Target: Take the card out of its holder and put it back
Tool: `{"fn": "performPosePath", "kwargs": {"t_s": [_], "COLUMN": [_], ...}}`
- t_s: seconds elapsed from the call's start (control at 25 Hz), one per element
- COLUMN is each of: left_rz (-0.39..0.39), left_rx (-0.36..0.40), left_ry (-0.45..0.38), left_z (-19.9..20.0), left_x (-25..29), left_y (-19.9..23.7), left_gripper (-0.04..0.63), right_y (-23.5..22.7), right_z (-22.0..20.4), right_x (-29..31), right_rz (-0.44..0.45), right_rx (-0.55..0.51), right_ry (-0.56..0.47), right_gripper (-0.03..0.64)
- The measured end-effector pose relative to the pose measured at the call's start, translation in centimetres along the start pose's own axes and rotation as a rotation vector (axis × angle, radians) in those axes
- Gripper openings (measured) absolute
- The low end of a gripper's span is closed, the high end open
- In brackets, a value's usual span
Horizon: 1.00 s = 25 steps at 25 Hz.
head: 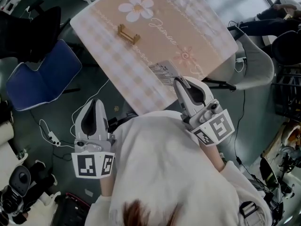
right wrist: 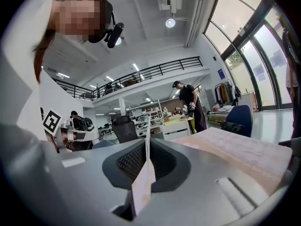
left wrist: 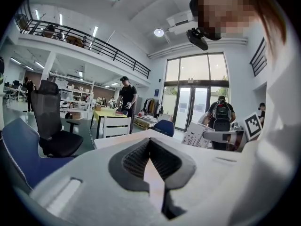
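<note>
A small wooden card holder [head: 128,33] stands empty on the far left part of the beige flower-print table mat [head: 197,27]. The card [head: 163,72], white with barcode-like print, lies over the mat's near edge, and my right gripper [head: 178,82] is shut on its near end. In the right gripper view the card [right wrist: 143,182] shows edge-on, pinched between the pads of the right gripper [right wrist: 146,142]. My left gripper [head: 96,102] hangs off the table, below its near-left edge, above the floor. In its own view the left gripper [left wrist: 150,142] is shut, with nothing seen in it.
A blue chair [head: 42,79] stands left of the table and a white chair [head: 256,62] to its right. Cables [head: 47,131] trail on the floor near my left gripper. People stand far off in the hall [left wrist: 126,98].
</note>
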<state>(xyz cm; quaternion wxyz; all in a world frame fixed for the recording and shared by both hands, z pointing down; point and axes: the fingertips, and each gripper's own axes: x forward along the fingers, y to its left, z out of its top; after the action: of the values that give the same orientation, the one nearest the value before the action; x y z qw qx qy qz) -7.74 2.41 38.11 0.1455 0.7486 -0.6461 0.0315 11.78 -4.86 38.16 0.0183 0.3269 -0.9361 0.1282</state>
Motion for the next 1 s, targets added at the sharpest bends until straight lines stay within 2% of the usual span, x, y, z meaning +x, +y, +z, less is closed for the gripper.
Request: {"fn": "performPosePath", "kwargs": {"t_s": [0.48, 1.0], "left_rz": [0.022, 0.073], "left_rx": [-0.012, -0.055], "left_ry": [0.000, 0.004], "left_z": [-0.7, -1.0], "left_x": [0.2, 0.5], "left_y": [-0.4, 0.7], "left_gripper": [0.000, 0.000], "right_y": [-0.1, -2.5], "right_z": [0.3, 4.4], "right_x": [0.2, 5.6], "right_rz": [0.006, 0.061], "right_rx": [0.006, -0.094], "right_ry": [0.011, -0.026], "right_gripper": [0.018, 0.018]}}
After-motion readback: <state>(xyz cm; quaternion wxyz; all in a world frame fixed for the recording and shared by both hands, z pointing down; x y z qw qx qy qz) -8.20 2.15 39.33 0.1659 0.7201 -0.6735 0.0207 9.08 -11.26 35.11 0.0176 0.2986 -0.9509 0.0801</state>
